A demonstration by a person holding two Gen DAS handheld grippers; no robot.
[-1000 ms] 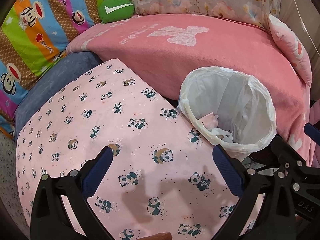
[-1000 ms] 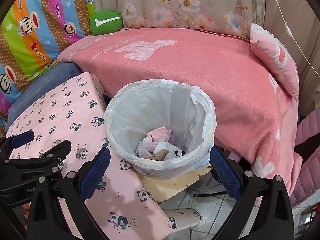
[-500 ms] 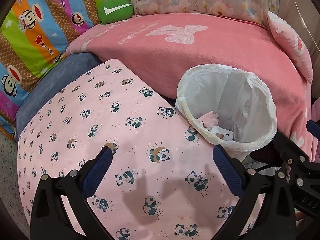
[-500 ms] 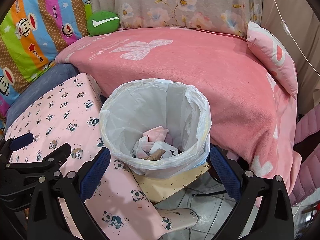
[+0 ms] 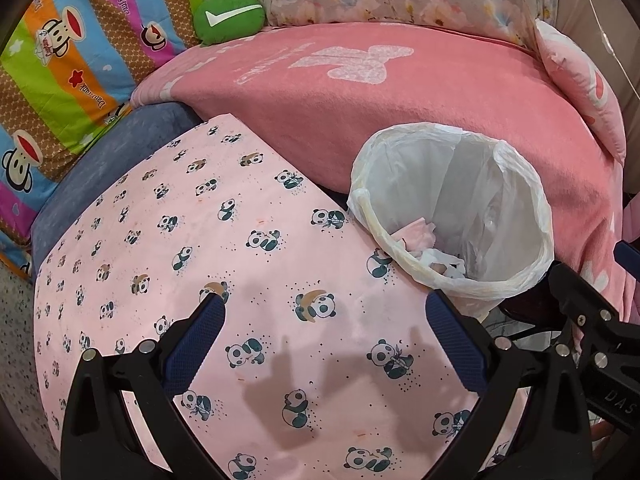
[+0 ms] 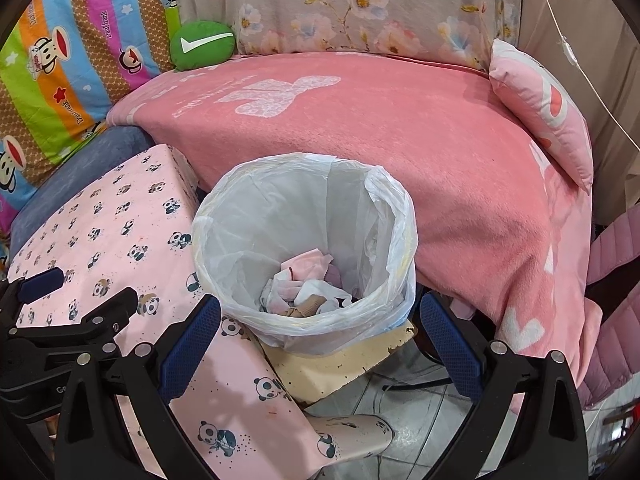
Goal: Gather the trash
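A waste bin lined with a white plastic bag (image 6: 308, 248) stands on a beige board beside the panda-print table (image 6: 100, 240). Crumpled pink and white paper and brown cardboard scraps (image 6: 304, 292) lie in its bottom. My right gripper (image 6: 320, 332) is open and empty, held just in front of the bin. My left gripper (image 5: 324, 332) is open and empty above the pink panda tablecloth (image 5: 200, 248), with the bin (image 5: 452, 208) to its upper right. The trash (image 5: 420, 244) shows inside the bin. No loose trash shows on the tablecloth.
A pink blanket covers the sofa (image 6: 380, 128) behind the bin. A green cushion (image 6: 202, 44), a striped cartoon cloth (image 6: 60, 60) and a pink pillow (image 6: 544, 104) lie around it. A blue seat edge (image 5: 100, 160) borders the table. Tiled floor (image 6: 408, 412) shows below the bin.
Both grippers have drawn back and up slightly, so the bin and table look a little farther away. Both stay open and empty. Nothing else moved.
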